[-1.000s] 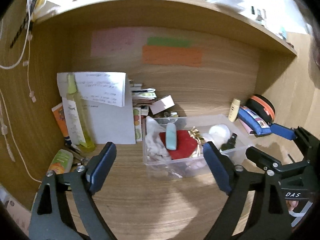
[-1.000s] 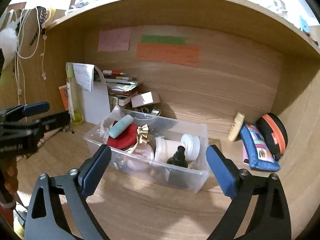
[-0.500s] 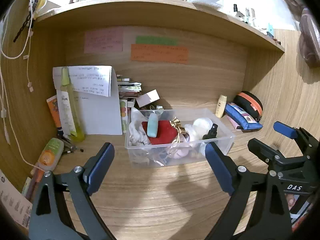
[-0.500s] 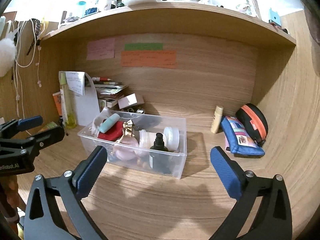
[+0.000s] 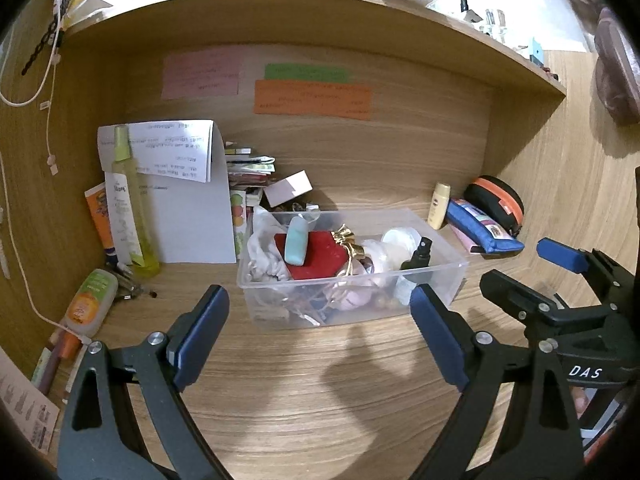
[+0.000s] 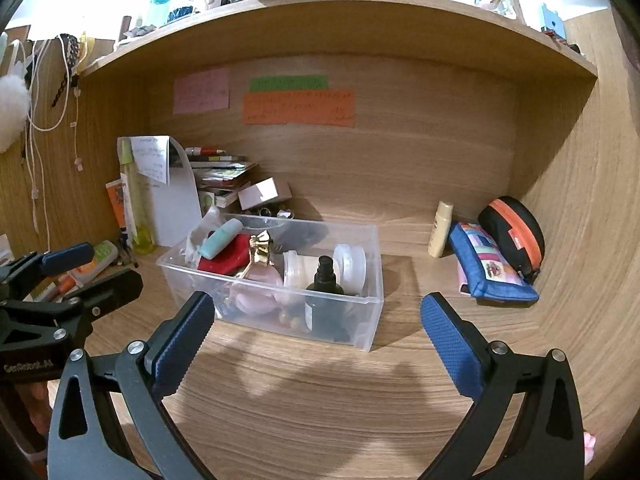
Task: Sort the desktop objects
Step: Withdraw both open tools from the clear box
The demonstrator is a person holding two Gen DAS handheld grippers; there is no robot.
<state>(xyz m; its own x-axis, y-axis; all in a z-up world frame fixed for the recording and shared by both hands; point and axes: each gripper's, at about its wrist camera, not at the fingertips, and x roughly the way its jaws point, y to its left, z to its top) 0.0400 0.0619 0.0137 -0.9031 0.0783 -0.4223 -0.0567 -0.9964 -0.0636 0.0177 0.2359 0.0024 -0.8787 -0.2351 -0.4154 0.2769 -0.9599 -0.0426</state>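
A clear plastic bin (image 5: 448, 280) (image 6: 372, 280) stands mid-desk. It holds a teal tube (image 5: 297, 240) (image 6: 221, 237), a red pouch (image 5: 320, 258), a gold bow (image 6: 261, 245), white jars (image 6: 351, 261) and a dark spray bottle (image 5: 420, 256) (image 6: 325, 280). My left gripper (image 5: 318, 338) is open and empty, just in front of the bin. My right gripper (image 6: 314, 338) is open and empty, in front of the bin's right end. Each gripper shows at the edge of the other's view.
A blue pencil case (image 6: 490, 266), a black and orange case (image 6: 514, 232) and a cream tube (image 6: 440, 229) stand at the right wall. A yellow-green bottle (image 5: 128, 204), folded paper (image 5: 188, 196), stacked books (image 6: 224, 176) and an orange-green tube (image 5: 90, 304) crowd the left.
Both grippers have pulled back from the bin, which now looks smaller and farther. Both stay open and empty.
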